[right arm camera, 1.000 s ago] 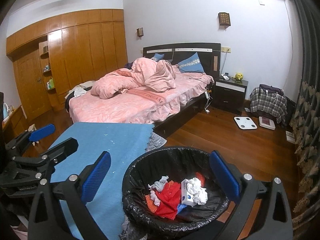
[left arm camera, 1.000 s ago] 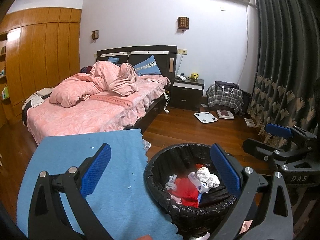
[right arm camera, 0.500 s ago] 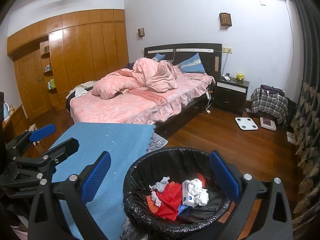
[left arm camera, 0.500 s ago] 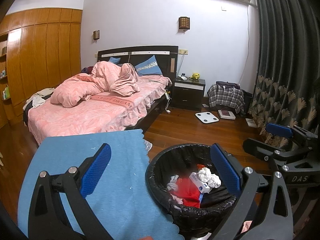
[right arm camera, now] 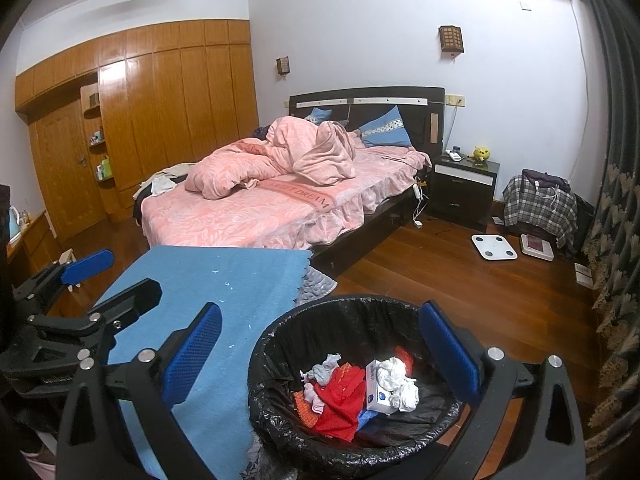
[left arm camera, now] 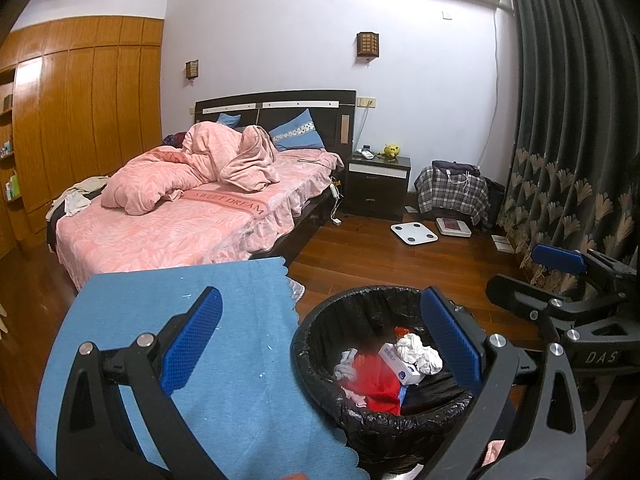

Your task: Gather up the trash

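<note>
A black-lined trash bin [left arm camera: 320, 332] [right arm camera: 276, 344] stands on the wood floor by a blue cloth-covered table [left arm camera: 240, 360] [right arm camera: 200, 280]. It holds red wrappers [right arm camera: 340, 400], a small white-blue box [right arm camera: 376, 392] and crumpled white tissue [right arm camera: 400, 384]. My left gripper [left arm camera: 320, 340] is open and empty above the table's edge and the bin. My right gripper [right arm camera: 320, 344] is open and empty above the bin. Each gripper shows at the side of the other's view: the right one [left arm camera: 560, 280], the left one [right arm camera: 88, 284].
A bed with pink bedding [left arm camera: 192, 208] stands behind the table. A dark nightstand [left arm camera: 378, 184], two floor scales [left arm camera: 414, 234], a plaid-covered item [left arm camera: 452, 196] and dark curtains [left arm camera: 580, 140] lie to the right. Wooden wardrobes [right arm camera: 160, 120] line the left wall.
Both views have drifted slightly; the bin sits a little further right in each frame. Both grippers stay open and empty.
</note>
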Demonstrator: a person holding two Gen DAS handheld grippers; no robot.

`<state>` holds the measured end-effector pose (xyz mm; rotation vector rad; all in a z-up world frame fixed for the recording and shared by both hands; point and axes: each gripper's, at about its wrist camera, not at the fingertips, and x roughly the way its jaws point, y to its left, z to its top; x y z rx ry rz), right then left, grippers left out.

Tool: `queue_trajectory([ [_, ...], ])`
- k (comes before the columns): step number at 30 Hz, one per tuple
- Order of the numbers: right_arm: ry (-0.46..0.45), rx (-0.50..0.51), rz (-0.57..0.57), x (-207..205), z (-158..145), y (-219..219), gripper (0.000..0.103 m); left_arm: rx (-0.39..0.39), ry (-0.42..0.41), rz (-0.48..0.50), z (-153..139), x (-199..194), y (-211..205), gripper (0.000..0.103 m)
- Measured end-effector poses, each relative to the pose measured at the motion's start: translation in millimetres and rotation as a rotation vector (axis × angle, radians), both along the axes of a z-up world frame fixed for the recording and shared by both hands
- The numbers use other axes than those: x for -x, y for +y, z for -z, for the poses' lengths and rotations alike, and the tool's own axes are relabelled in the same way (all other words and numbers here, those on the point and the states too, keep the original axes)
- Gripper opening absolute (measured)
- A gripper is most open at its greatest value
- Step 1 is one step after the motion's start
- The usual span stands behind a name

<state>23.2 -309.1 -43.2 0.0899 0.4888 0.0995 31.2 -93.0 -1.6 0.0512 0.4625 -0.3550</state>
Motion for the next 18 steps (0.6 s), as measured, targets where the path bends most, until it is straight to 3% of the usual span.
queue_trajectory([
  [18,-0.001,-0.001,-0.001,-0.7,-0.3,1.0,0.097,-0.001,0.0,0.0,0.1,0.0,-1.6,0.097],
])
